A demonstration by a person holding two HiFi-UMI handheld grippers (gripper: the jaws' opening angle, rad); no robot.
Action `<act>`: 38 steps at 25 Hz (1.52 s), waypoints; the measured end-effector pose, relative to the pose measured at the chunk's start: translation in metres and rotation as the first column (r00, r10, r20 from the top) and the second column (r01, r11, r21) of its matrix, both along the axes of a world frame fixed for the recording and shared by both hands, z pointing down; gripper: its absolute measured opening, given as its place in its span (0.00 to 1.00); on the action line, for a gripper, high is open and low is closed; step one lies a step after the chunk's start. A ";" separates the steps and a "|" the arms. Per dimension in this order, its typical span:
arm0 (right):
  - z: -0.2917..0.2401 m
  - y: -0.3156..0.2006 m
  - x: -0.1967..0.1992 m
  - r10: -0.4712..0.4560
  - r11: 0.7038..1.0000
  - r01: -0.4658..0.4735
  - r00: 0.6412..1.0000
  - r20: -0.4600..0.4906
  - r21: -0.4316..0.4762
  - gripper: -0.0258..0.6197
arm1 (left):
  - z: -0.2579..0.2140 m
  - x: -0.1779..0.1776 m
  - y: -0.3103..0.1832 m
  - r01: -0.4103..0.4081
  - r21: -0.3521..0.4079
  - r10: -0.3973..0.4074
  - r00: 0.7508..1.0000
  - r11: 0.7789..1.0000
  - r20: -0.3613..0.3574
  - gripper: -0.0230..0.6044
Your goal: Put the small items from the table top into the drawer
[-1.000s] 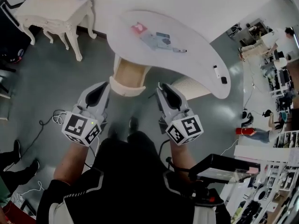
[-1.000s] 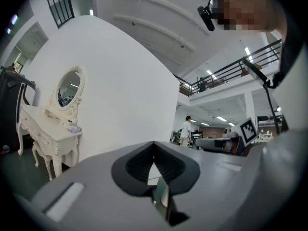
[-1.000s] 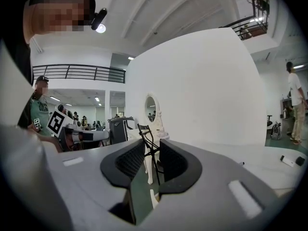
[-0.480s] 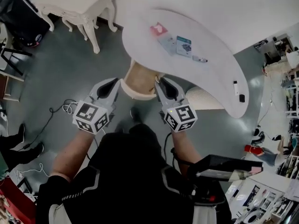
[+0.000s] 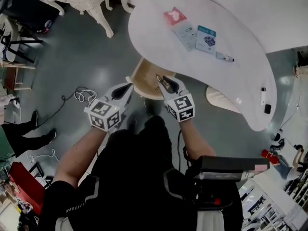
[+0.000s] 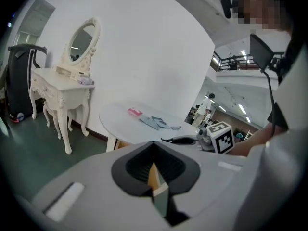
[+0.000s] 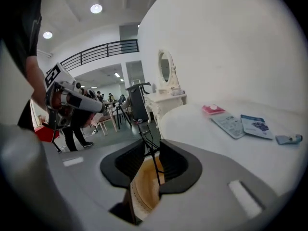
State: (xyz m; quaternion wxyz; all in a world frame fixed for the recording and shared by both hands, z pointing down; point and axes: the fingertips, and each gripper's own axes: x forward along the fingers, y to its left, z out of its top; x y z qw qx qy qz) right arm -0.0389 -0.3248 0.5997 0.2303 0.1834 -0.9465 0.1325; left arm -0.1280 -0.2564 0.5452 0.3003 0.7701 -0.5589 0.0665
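Observation:
Several small items lie on the white curved table top [image 5: 240, 66]: a red packet [image 5: 174, 16], a grey packet [image 5: 185, 32], a blue-and-white card [image 5: 206, 37] and a small pen-like piece [image 5: 224, 57]. Below the table's near edge is a tan wooden drawer [image 5: 143, 76] with a white rim. My left gripper [image 5: 130, 85] points at the drawer from the left, its jaws only a narrow slit apart and empty [image 6: 155, 177]. My right gripper [image 5: 160, 78] hangs right beside the drawer, jaws a little apart [image 7: 147, 177]. A thin black wire stands in that gap, and the wood shows through.
A white dressing table [image 6: 60, 93] with an oval mirror stands at the far left by the wall. A cable [image 5: 79, 96] lies on the grey floor, and a bystander's shoes [image 5: 29, 134] are at the left. A white piece [image 5: 263, 95] and a black piece [image 5: 267, 109] sit on the table's right end.
Both grippers have sunk and moved forward toward the wooden drawer under the table. The head view has tilted, so the table top sits higher in the picture.

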 end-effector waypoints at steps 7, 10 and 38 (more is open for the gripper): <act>0.065 -0.008 -0.016 -0.154 0.988 0.150 0.981 -0.116 -0.048 0.19 | 0.044 -0.006 -0.027 0.024 -0.102 -0.020 0.999 0.995 0.037 0.04; 0.087 -0.006 -0.027 -0.237 0.971 0.229 0.958 -0.161 -0.064 0.19 | 0.064 -0.014 -0.033 0.068 -0.150 -0.064 0.997 0.986 0.030 0.04; 0.249 0.001 -0.072 -0.475 0.880 0.406 0.744 -0.471 -0.245 0.19 | 0.135 -0.050 -0.037 0.136 -0.286 -0.127 0.991 0.948 0.051 0.04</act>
